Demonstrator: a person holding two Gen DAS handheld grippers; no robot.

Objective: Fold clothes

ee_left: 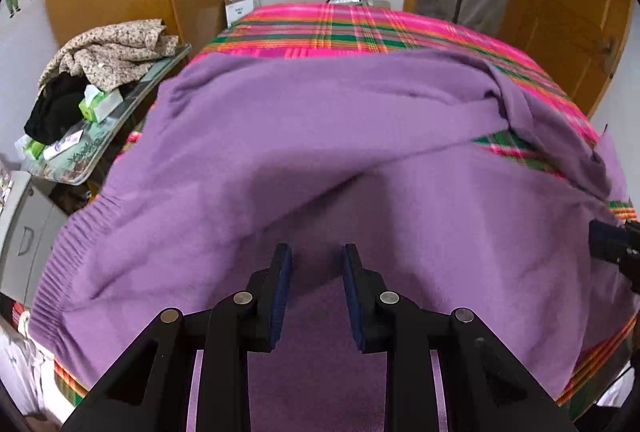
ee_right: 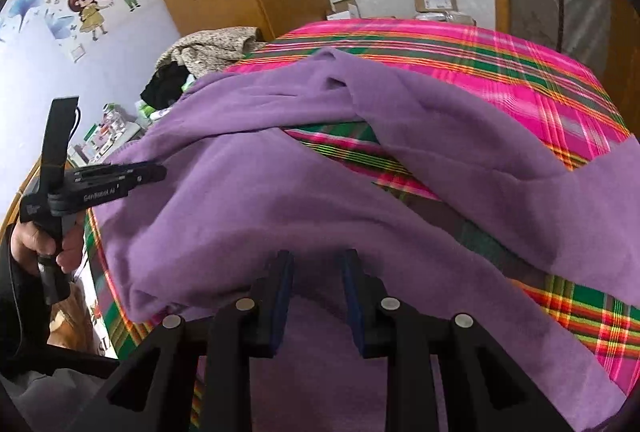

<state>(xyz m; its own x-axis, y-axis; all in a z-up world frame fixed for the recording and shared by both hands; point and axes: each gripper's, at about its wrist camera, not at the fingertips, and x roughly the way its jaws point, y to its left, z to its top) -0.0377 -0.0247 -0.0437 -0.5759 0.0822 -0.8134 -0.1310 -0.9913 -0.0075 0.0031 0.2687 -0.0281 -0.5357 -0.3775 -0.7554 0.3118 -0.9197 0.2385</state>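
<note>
Both hands angled down, left gripper (ee_left: 316, 260), right gripper (ee_right: 314, 264) pinching purple sweater (ee_left: 320, 136)

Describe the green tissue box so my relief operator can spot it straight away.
Start at the bed with the pink plaid blanket and look past its left edge to the glass-topped side table. There, under the heap of floral fabric and beside a black garment, lies the tissue box: the only boxy, bright green-and-white thing among soft clothes.

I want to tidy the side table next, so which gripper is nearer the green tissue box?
Left. The left gripper works the sweater's side nearest the cluttered side table holding the green tissue box. The right gripper holds the sweater farther along, away from the table.
</note>
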